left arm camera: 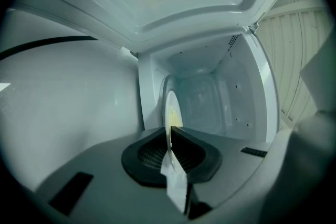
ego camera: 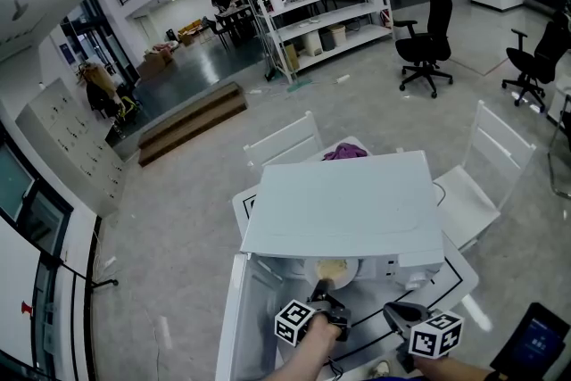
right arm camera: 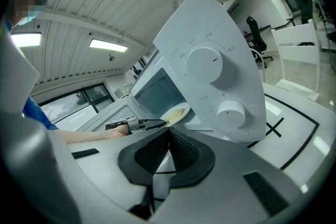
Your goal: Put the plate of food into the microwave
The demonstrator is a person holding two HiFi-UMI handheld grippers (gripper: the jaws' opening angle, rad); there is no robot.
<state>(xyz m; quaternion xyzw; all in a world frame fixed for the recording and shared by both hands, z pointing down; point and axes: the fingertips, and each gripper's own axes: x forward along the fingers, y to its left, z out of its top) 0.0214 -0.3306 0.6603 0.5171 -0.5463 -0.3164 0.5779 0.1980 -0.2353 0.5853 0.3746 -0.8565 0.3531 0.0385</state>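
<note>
Left gripper (left arm camera: 169, 138) was clamped on the near rim of the round white plate w/ yellowish food (ego camera: 332, 270). The plate ran edge-on betw. the jaws, at the mouth of the white box-shaped microwave (ego camera: 348, 205) (door (ego camera: 245, 317) open, left side). Right gripper (right arm camera: 169, 136) was closed, empty, beside the control dials (right arm camera: 205, 64).

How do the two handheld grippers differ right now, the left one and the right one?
The left gripper is clamped on the rim of the plate of food, while the right gripper is shut on nothing. The left gripper reaches into the open microwave; the right gripper hangs outside it, facing the two knobs. Both have their jaws closed.
</note>
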